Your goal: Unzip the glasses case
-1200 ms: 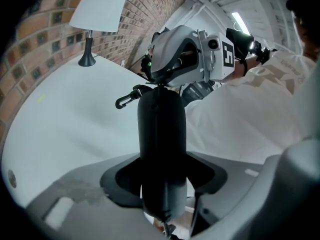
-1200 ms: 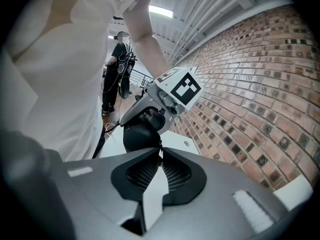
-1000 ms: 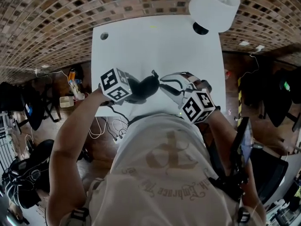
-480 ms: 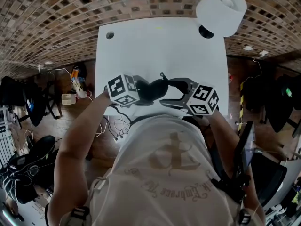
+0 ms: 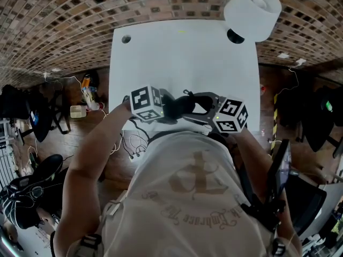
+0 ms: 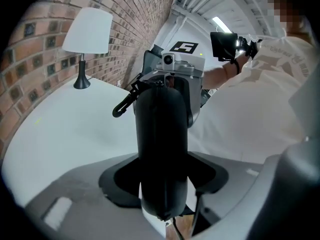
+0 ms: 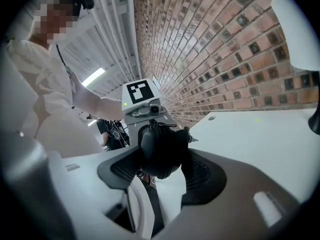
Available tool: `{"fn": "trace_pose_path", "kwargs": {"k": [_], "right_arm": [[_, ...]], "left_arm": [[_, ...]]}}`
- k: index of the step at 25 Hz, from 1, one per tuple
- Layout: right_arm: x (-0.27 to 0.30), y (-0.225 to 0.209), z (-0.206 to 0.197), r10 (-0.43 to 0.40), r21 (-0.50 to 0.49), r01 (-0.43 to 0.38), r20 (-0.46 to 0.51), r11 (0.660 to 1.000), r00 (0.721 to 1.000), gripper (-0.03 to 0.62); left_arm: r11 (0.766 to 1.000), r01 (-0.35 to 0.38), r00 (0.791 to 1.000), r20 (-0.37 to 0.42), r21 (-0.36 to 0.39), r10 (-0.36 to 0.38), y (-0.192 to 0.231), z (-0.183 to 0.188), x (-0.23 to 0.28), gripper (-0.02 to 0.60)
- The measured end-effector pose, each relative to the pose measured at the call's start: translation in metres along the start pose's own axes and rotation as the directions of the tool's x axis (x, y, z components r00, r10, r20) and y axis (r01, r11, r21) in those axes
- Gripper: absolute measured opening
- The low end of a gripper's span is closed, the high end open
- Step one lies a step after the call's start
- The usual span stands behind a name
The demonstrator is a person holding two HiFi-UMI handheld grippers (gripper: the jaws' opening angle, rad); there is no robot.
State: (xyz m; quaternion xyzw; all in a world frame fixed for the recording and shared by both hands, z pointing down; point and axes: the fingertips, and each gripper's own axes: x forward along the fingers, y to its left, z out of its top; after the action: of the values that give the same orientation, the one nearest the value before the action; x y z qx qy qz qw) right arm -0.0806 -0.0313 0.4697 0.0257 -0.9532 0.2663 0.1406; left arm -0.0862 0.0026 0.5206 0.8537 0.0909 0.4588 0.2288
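Two grippers face each other with one black glasses case spanning the gap. It is held in the air over the near edge of the white table, close to the person's chest.

The left gripper is clamped on the case's left end, jaws wide with pads on both flanks. From the left gripper view the shell runs straight out along the jaws, away toward the other gripper.

The right gripper sits over the opposite end. Its jaws have just been closing, the rounded tip of the case is between them, and the pads look to be touching both sides.

Key relation: the case's long axis lies level, left to right across the person, in line with both grippers' pointing lines, so each one meets it end-on. A black clip sticks up from the right end.

A small metal bit shows beside the tip in the right gripper view, possibly the zip pull, but I cannot tell. I also cannot tell whether the zip is open at all.

My read is that the left gripper is the holder and the right, nearer that end, is the one to work the zip. The zip would run along the long axis, so the pull goes sideways toward the left gripper
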Motion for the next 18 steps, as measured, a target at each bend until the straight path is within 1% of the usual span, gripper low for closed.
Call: {"fn": "trace_pose_path", "kwargs": {"k": [2, 4, 6, 8, 10, 14, 16, 17, 18], "right_arm": [[0.000, -0.002, -0.004, -0.007, 0.003, 0.007, -0.012, 1.000, 1.000, 0.264], [-0.002, -0.008, -0.007, -0.023, 0.033, 0.023, -0.004, 0.999, 1.000, 0.262], [-0.005, -0.014, -0.009, -0.032, 0.092, 0.029, 0.025, 0.995, 0.999, 0.261], [-0.009, -0.021, -0.011, -0.035, 0.168, 0.024, 0.065, 0.986, 0.997, 0.261], [-0.013, -0.030, -0.014, -0.039, 0.253, 0.010, 0.111, 0.967, 0.993, 0.261], [-0.018, -0.048, -0.021, -0.031, 0.387, -0.042, 0.182, 0.921, 0.983, 0.261], [-0.019, -0.052, -0.021, -0.007, 0.423, -0.081, 0.201, 0.903, 0.979, 0.259], [-0.020, -0.055, -0.021, 0.005, 0.437, -0.099, 0.213, 0.894, 0.977, 0.258], [-0.022, -0.059, -0.021, 0.010, 0.451, -0.114, 0.226, 0.885, 0.974, 0.258]], "left_arm": [[1.000, -0.019, 1.000, 0.010, -0.016, 0.019, 0.003, -0.001, 0.004, 0.278], [0.997, -0.055, 0.998, 0.042, -0.045, 0.057, 0.010, -0.001, 0.005, 0.288], [0.993, -0.089, 0.991, 0.092, -0.080, 0.097, 0.017, 0.001, 0.002, 0.303], [0.985, -0.130, 0.978, 0.148, -0.117, 0.146, 0.024, 0.002, -0.004, 0.315], [0.971, -0.179, 0.957, 0.202, -0.160, 0.210, 0.032, 0.003, -0.011, 0.330], [0.936, -0.260, 0.902, 0.288, -0.237, 0.323, 0.044, 0.004, -0.022, 0.344], [0.920, -0.286, 0.870, 0.331, -0.267, 0.366, 0.046, 0.002, -0.030, 0.344], [0.911, -0.299, 0.850, 0.354, -0.283, 0.389, 0.047, 0.001, -0.035, 0.338], [0.899, -0.316, 0.828, 0.375, -0.303, 0.417, 0.047, -0.003, -0.041, 0.319]]}}
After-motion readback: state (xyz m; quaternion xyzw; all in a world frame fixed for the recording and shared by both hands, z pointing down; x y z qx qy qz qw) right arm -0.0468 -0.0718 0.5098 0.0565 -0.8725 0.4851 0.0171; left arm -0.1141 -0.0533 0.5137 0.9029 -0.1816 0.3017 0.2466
